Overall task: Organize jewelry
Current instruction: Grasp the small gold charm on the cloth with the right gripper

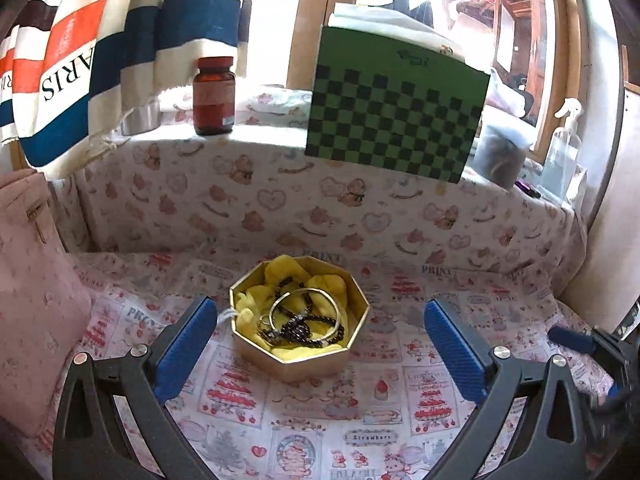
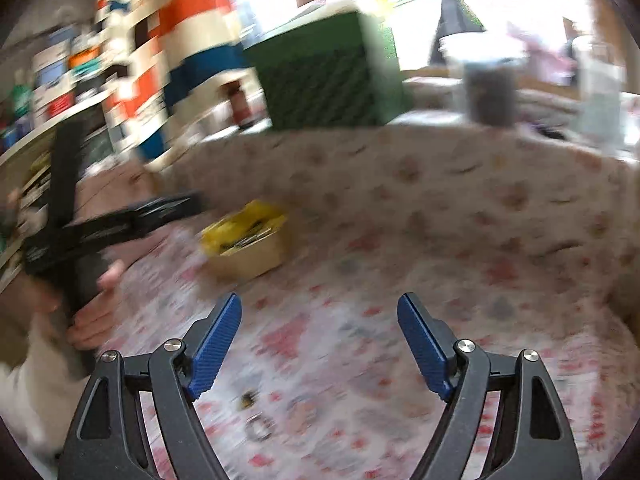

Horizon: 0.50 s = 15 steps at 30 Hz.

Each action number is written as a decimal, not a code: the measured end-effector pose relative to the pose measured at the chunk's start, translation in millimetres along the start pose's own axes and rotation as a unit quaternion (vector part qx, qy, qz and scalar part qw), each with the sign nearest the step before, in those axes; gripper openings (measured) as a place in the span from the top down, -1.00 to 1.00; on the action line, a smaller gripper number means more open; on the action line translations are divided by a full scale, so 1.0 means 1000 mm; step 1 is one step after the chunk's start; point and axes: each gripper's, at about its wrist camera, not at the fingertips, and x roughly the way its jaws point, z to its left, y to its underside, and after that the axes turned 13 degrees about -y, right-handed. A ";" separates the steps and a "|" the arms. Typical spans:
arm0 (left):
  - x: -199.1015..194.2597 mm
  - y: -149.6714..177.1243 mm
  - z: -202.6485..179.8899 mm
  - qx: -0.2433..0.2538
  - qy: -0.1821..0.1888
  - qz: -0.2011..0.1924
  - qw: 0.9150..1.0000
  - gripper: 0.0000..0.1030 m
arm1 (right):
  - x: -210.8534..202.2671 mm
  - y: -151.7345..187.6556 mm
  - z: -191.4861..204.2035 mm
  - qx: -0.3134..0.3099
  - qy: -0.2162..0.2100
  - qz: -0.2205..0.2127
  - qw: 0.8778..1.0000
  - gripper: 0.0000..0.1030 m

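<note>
An octagonal gold box (image 1: 300, 360) with yellow lining holds a gold bangle (image 1: 306, 312) and a dark beaded chain (image 1: 298, 326). My left gripper (image 1: 320, 340) is open, its blue fingers on either side of the box, just in front of it. In the blurred right wrist view the box (image 2: 250, 254) sits far left and my right gripper (image 2: 320, 340) is open and empty over the cloth. A small ring (image 2: 259, 429) and a small dark piece (image 2: 248, 399) lie on the cloth between its fingers. The left gripper's black body (image 2: 100, 232) shows at the left, held by a hand.
A patterned cloth (image 1: 304, 432) covers the surface and the raised back ledge. On the ledge stand a brown bottle (image 1: 214, 96), a green checkered box (image 1: 394, 120), a jar (image 1: 500, 156) and a spray bottle (image 1: 562, 160). A pink bag (image 1: 32, 300) sits at left.
</note>
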 end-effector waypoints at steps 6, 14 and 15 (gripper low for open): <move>0.003 0.003 -0.002 0.007 -0.019 -0.006 1.000 -0.99 | 0.030 0.020 0.034 -0.066 -0.044 0.094 0.992 -0.06; -0.001 0.002 0.001 0.001 -0.007 -0.013 1.000 -0.99 | 0.071 0.045 0.037 -0.051 -0.044 0.197 0.978 0.51; -0.003 0.002 0.000 0.005 -0.007 -0.017 1.000 -0.99 | 0.073 0.046 0.035 -0.047 -0.038 0.199 0.978 0.73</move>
